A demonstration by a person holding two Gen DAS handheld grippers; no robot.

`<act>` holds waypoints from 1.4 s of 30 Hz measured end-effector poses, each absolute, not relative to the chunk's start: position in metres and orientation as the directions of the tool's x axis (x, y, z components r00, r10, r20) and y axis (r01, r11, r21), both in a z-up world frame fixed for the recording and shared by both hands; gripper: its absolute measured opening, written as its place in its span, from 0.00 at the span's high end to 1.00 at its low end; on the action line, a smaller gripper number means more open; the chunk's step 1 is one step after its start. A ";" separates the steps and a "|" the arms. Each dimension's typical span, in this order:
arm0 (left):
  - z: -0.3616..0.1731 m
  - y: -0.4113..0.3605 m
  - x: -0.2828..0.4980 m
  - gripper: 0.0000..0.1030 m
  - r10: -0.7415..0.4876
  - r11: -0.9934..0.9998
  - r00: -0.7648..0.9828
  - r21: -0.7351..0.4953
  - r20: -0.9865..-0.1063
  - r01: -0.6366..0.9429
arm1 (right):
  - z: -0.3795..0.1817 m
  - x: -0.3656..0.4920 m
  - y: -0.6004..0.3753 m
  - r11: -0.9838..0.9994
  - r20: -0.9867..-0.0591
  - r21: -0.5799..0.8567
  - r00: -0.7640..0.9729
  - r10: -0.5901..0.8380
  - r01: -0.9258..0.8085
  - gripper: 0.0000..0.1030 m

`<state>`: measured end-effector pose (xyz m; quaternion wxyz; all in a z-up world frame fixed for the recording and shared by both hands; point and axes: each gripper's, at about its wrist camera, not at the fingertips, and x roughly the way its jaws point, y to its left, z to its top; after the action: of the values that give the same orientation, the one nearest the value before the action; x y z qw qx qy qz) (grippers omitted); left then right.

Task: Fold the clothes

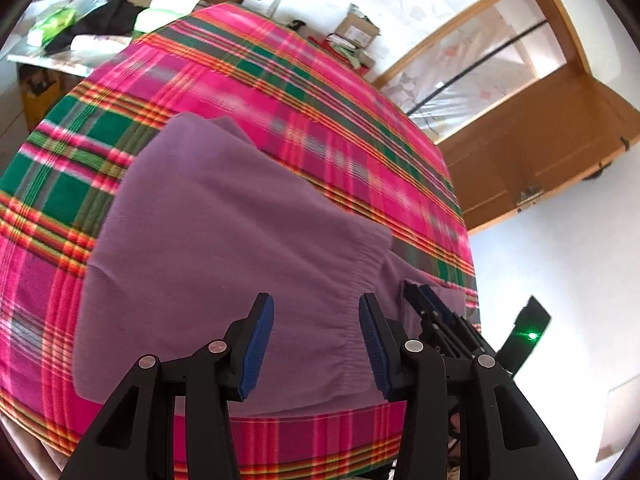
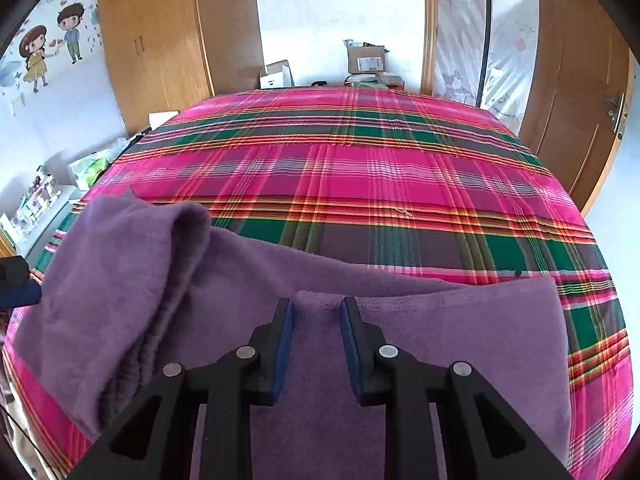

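A purple fleece garment [image 1: 224, 248] lies on the plaid bed cover [image 1: 304, 92], its ribbed waistband [image 1: 360, 280] toward my left gripper. My left gripper [image 1: 316, 300] hovers just above that waistband, open, with nothing pinched. In the right wrist view the same garment [image 2: 440, 332] has a folded layer on top and a bunched hump [image 2: 176, 236] at the left. My right gripper [image 2: 317, 302] is shut on an edge of the folded layer, with fabric filling the gap between its pads. The right gripper [image 1: 434, 312] also shows in the left wrist view, at the garment's corner.
The plaid cover [image 2: 360, 168] stretches far beyond the garment. Cardboard boxes [image 2: 366, 60] sit past the bed's far end. A wooden wardrobe [image 2: 160, 40] stands at the left and a wooden door [image 2: 580, 80] at the right. Clutter lies on a side surface [image 1: 80, 24].
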<state>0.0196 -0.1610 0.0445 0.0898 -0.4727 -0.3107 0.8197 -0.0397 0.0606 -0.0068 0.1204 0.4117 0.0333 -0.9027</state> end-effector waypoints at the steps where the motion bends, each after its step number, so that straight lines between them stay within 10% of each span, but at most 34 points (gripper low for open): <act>1: 0.043 -0.165 0.021 0.55 0.440 -0.789 -0.537 -0.596 -0.719 0.152 | -0.007 -0.041 0.060 -0.969 -0.753 0.036 -0.631 -0.187 0.245 0.75; 18: 0.029 -0.235 0.047 0.55 0.312 -0.791 -0.563 -0.537 -0.765 0.292 | 0.034 0.030 -0.019 -0.826 -0.582 0.018 -0.665 -0.467 0.564 0.66; 42: -0.008 -0.289 0.060 0.51 0.360 -0.714 -0.552 -0.603 -0.752 0.356 | -0.034 0.092 -0.175 -0.540 -0.681 -0.090 -0.447 -0.579 0.837 0.42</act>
<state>0.0603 -0.2892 -0.0081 0.0012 -0.4735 -0.3781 0.7955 0.0917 -0.1752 -0.0345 0.4299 0.3027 0.2127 -0.8236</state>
